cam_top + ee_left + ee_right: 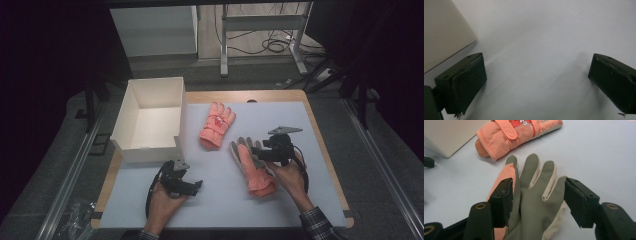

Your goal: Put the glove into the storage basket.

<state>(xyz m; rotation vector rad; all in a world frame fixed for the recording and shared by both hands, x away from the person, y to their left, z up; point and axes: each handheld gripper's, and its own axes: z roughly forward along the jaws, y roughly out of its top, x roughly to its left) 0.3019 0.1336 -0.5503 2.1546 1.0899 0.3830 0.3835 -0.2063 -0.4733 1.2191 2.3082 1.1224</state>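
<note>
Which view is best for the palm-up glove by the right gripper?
Right gripper view: the palm-up glove lies close up, grey palm and fingers clear, between the open right gripper. High view shows it small, partly covered. Left gripper view looks at bare mat.

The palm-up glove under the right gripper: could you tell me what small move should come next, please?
Probably close the right gripper on the palm-up glove: its jaws stand open on either side of the fingers without pressing them, and the glove lies flat on the mat, apart from the white box.
</note>
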